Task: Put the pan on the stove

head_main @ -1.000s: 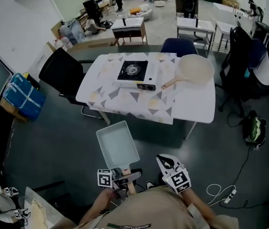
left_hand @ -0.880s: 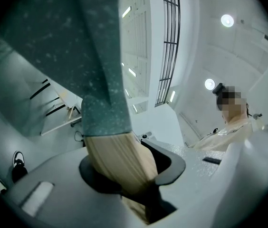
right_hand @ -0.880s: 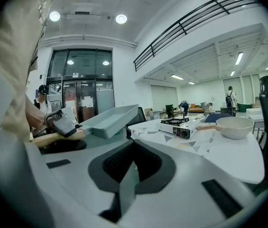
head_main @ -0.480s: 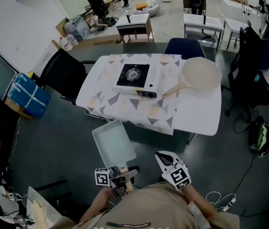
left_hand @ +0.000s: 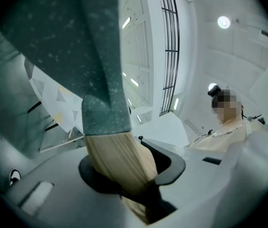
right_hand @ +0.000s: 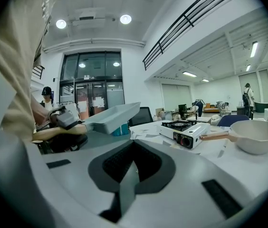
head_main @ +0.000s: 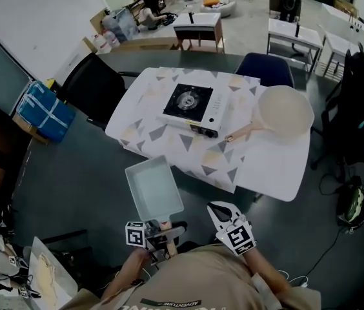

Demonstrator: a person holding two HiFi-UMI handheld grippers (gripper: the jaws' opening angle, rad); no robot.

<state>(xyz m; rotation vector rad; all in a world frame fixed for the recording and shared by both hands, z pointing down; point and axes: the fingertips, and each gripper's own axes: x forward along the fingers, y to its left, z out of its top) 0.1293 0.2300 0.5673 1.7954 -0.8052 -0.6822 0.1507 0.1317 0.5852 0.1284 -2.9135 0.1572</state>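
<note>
The left gripper (head_main: 163,230) pinches the wooden handle (left_hand: 120,161) of the pan (head_main: 153,187), a grey rectangular one, its jaws closed on the wood. The pan is held in the air, out in front of the person and short of the table's near edge, over the floor (head_main: 72,186). From the right gripper view the pan (right_hand: 109,117) shows at the left, tilted, its far end higher. The right gripper (head_main: 222,212) sits just beside the left one, jaws pressed together with nothing between them.

Ahead stands a white table (head_main: 273,168), most of it under a cloth (head_main: 148,132) printed with grey and yellow triangles. The stove (head_main: 192,106), a single-burner one, rests on the cloth near the table's middle, its burner bare. To its right a round pan (head_main: 286,112), cream with a wooden handle, lies on the table, handle pointing toward the stove.

A black chair (head_main: 94,89) stands at the table's left, a blue chair (head_main: 266,69) behind it. A blue bag (head_main: 42,112) lies by the left wall. More tables (head_main: 198,24) stand farther back in the open room.
</note>
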